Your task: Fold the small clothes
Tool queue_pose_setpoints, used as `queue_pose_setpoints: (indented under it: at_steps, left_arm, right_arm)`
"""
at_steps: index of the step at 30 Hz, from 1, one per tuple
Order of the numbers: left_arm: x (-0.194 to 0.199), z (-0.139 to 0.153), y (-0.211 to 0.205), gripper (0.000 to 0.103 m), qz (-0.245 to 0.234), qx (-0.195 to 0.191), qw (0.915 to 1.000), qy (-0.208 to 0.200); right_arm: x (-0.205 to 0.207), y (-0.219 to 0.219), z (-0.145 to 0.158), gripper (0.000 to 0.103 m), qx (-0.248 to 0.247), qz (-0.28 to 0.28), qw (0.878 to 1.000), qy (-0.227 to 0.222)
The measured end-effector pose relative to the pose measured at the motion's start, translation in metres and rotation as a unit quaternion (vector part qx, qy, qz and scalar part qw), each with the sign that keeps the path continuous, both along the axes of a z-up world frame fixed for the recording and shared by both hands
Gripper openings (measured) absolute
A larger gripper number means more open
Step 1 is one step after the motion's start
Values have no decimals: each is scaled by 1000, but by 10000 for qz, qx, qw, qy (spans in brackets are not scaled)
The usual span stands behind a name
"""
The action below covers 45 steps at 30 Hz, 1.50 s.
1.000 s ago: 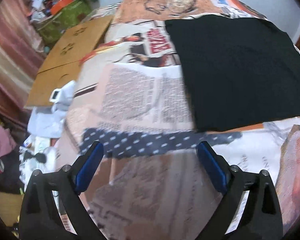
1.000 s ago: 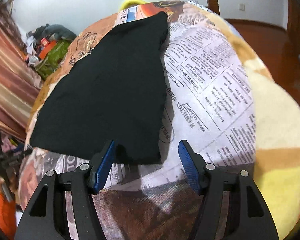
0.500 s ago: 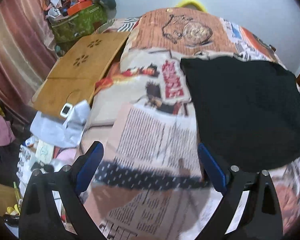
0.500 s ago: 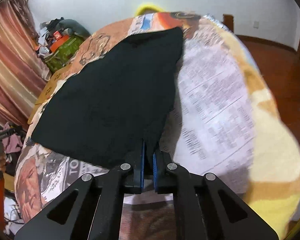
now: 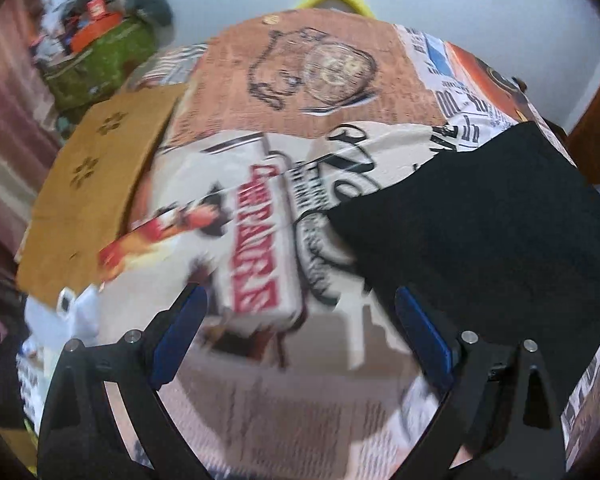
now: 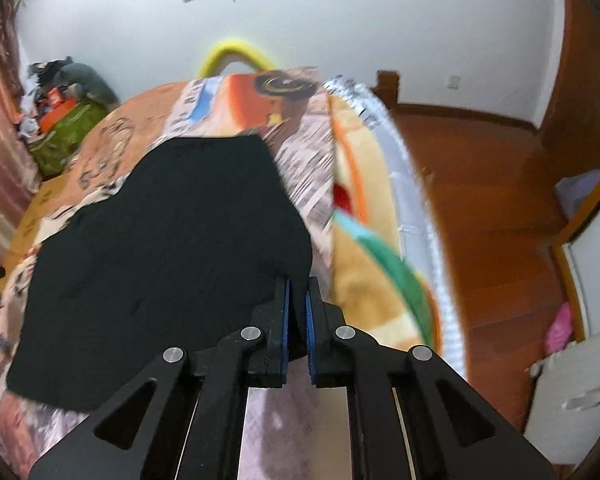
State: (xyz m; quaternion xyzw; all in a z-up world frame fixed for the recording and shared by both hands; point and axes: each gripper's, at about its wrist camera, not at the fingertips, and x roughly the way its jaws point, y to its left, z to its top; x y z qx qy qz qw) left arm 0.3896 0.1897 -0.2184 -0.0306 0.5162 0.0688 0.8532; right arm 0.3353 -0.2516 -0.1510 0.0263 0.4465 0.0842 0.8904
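A black cloth (image 6: 172, 232) lies on a bed covered with a newspaper-print sheet (image 5: 260, 240). My right gripper (image 6: 296, 300) is shut on the cloth's near right corner and holds it lifted off the sheet. In the left wrist view the same black cloth (image 5: 480, 232) lies at the right. My left gripper (image 5: 300, 304) is open and empty above the sheet, with its right finger beside the cloth's near left edge.
A brown cardboard sheet (image 5: 96, 184) lies at the bed's left side, with a green bag (image 5: 96, 60) of clutter behind it. A yellow blanket (image 6: 364, 248) covers the bed's right edge, and a wooden floor (image 6: 492, 208) lies beyond.
My right gripper closed on the cloth's near right corner and lifted it up and forward. My left gripper stayed open and moved forward along the cloth's left edge.
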Motion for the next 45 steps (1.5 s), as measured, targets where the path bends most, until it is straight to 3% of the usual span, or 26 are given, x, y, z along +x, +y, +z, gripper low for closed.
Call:
queue_pose_setpoints:
  at_steps: [3,5,7,9,12,13,16,18,24,30,32,34,40,45]
  left_arm:
    - [38,-21,-3,96,-250,-72,9995,165]
    - [59,-39,-6,96,-294,-111,9989,335]
    - [75,-58,-6,96,-306,-448,9972,517]
    - [83,-69,-4,91,-301,-892,9941,538]
    - [90,-74,-7,68,-400,-1596,9856,394]
    - [90,-72,-11,53,-457,-1645,9848,312]
    - [86,-63,-25,22,-625,-1372,9884,163]
    - [81,-59,-26,8,-578,-1238,9905,145]
    - [45,-55,-1,8,-65,-997,9948,217]
    - [-32,-47,18,8,173,-419,9986,280]
    - [-59,-46,20,8,175,-309,9988,339]
    - [-83,-49,21,8,179,-364,9980,477]
    - [-143,-49,6,8,36,-494,9975,495]
    - [-171,-43,-15,8,-78,-656,9970,405]
  right_arm:
    - [-1,-1,2,15,-190,-167,9996,-127]
    - [-4,-3,4,37,-138,-180,9996,-187]
    - [-14,-1,4,44,-106,-144,9995,-263]
    - [-17,2,3,44,-182,-18,9995,-251]
    - [-24,8,-1,45,-239,73,9995,-201]
    - [-26,10,-3,45,-235,87,9995,-176]
    - [-29,17,-6,45,-105,135,9998,-89]
    - [-33,21,-6,45,-26,179,9998,-75]
    - [-46,40,-3,45,108,402,9991,-35]
    - [-59,59,-4,45,383,604,9974,110]
    - [-64,69,-6,51,533,719,9958,206]
    - [-70,81,-9,58,675,848,9937,298]
    - [-82,120,-19,58,932,1317,9849,627]
    - [-93,136,-29,58,1087,1533,9780,909]
